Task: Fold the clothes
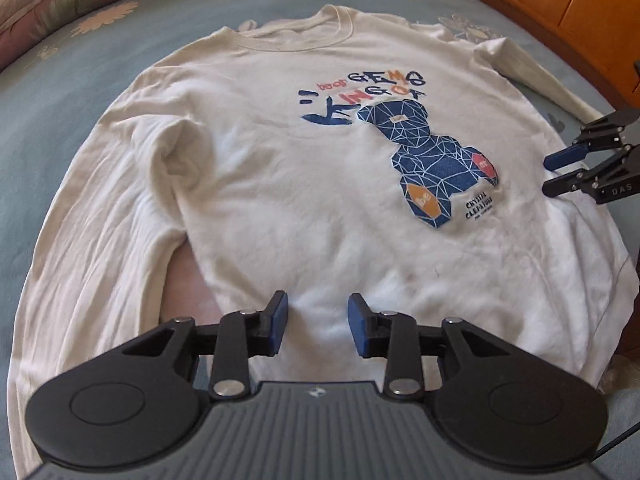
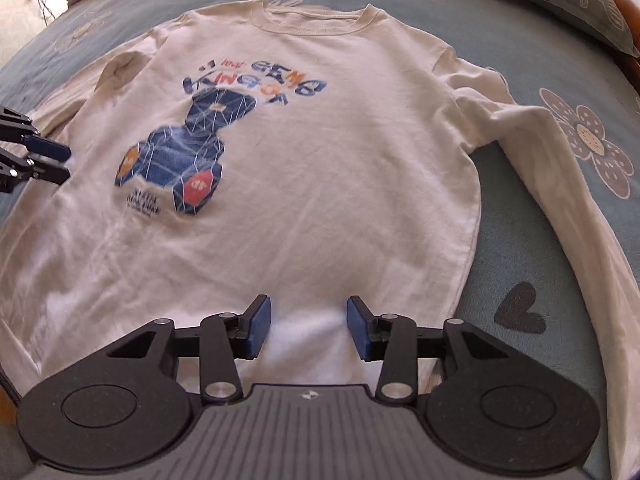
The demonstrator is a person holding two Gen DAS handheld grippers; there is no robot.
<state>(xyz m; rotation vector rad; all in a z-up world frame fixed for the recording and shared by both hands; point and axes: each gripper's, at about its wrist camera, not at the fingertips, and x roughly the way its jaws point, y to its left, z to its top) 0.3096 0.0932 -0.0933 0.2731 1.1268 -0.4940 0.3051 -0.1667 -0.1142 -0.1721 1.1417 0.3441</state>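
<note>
Shirt lies flat on the bed, collar far; I hold both left gripper and right gripper over its near hem, jaws released, gripping nothing

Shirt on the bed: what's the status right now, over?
Left hand-held gripper and right hand-held gripper open over the hem, holding nothing. Shirt flat, print up, sleeves out, unfolded. Nothing in the way.
</note>
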